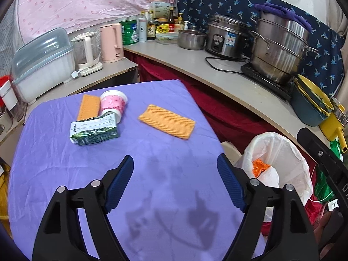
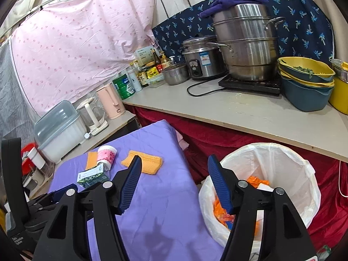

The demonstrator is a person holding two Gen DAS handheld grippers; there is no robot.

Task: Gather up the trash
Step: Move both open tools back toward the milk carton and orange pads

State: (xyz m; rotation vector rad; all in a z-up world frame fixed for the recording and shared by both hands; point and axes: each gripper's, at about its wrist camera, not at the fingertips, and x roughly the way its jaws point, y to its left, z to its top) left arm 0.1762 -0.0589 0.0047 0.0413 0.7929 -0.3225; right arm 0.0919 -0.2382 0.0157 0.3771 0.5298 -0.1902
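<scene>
On the purple-covered table (image 1: 152,174) lie a green and white carton (image 1: 94,130), a pink and white cup on its side (image 1: 114,105), and two orange ribbed pads, one to the right (image 1: 167,121) and one behind the cup (image 1: 88,106). My left gripper (image 1: 175,169) is open and empty over the table's near part. My right gripper (image 2: 174,171) is open and empty, over the table's right edge beside the white-lined trash bin (image 2: 271,158), which holds orange and white scraps. The carton (image 2: 92,176), cup (image 2: 105,155) and pad (image 2: 150,163) also show in the right wrist view.
A counter (image 1: 195,63) behind holds a steamer pot (image 1: 280,45), rice cooker (image 1: 226,37), small pot, bottles and stacked yellow and blue basins (image 2: 306,80). A lower shelf on the left carries a pink kettle (image 1: 112,42), glass kettle and dish box (image 1: 43,63). Red cloth hangs below the counter.
</scene>
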